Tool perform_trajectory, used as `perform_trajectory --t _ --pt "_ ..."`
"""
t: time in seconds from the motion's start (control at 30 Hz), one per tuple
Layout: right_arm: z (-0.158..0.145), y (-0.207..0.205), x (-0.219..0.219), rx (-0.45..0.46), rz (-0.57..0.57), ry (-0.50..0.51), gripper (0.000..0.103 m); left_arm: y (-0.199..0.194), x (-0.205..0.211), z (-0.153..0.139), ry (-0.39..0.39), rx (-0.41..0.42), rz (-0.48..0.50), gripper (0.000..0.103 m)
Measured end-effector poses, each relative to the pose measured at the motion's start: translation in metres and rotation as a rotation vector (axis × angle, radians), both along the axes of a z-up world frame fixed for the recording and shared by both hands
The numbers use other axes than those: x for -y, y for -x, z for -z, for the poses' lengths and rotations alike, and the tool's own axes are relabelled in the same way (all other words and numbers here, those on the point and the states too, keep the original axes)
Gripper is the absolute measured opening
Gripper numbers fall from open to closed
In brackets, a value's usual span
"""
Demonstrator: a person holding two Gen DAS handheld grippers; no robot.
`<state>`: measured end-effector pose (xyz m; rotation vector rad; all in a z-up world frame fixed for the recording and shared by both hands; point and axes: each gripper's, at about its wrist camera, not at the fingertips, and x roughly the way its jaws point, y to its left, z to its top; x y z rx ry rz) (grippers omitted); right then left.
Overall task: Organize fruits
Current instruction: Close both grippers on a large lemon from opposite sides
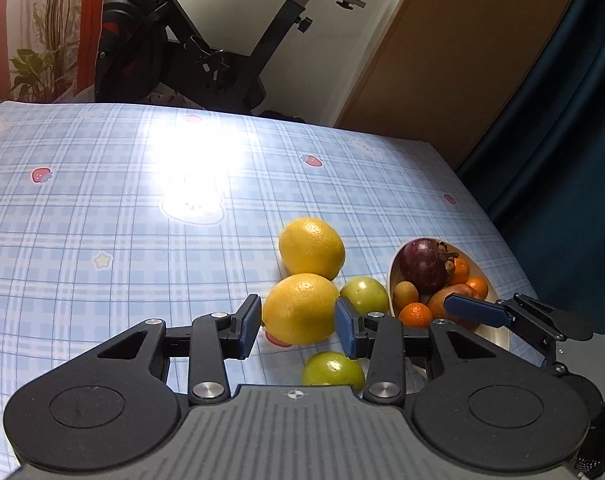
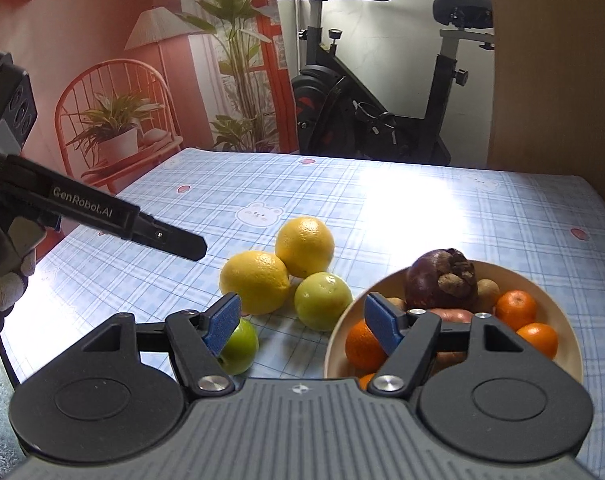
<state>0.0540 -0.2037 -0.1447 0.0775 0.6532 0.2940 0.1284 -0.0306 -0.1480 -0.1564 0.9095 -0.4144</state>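
Observation:
Two yellow lemons lie on the table, a near one (image 1: 300,308) (image 2: 255,282) and a far one (image 1: 311,247) (image 2: 305,246). Two green fruits lie beside them (image 1: 364,294) (image 1: 333,369) (image 2: 322,301) (image 2: 240,346). My left gripper (image 1: 298,322) is open, its pads on either side of the near lemon; I cannot tell if they touch it. My right gripper (image 2: 302,322) is open and empty, hovering between the green fruits and the cream bowl (image 2: 568,320) (image 1: 392,270). The bowl holds a purple mangosteen (image 2: 438,280) (image 1: 424,264), several small oranges (image 2: 516,308) and brown fruits.
The table wears a blue plaid cloth (image 1: 122,200) (image 2: 442,216). An exercise bike (image 1: 174,48) (image 2: 366,104) stands behind the far edge. The table's right edge (image 1: 502,240) borders a dark curtain. A wooden panel (image 1: 462,40) stands at back right.

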Motion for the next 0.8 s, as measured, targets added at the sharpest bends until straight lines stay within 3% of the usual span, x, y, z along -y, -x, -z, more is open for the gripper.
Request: perform_trajectory --t 0.33,0.8 --pt "0.016 -0.040 -0.034 -0.084 -0.090 0.020 0.067 -0.037 -0.015 0.019 0.095 -0.114 -0.052 0.042" --pt "0.042 -0.059 -0.041 -0.197 -0.079 -0.043 0.062 -0.058 -0.003 0.042 0.134 -0.147 0.012 0.041"
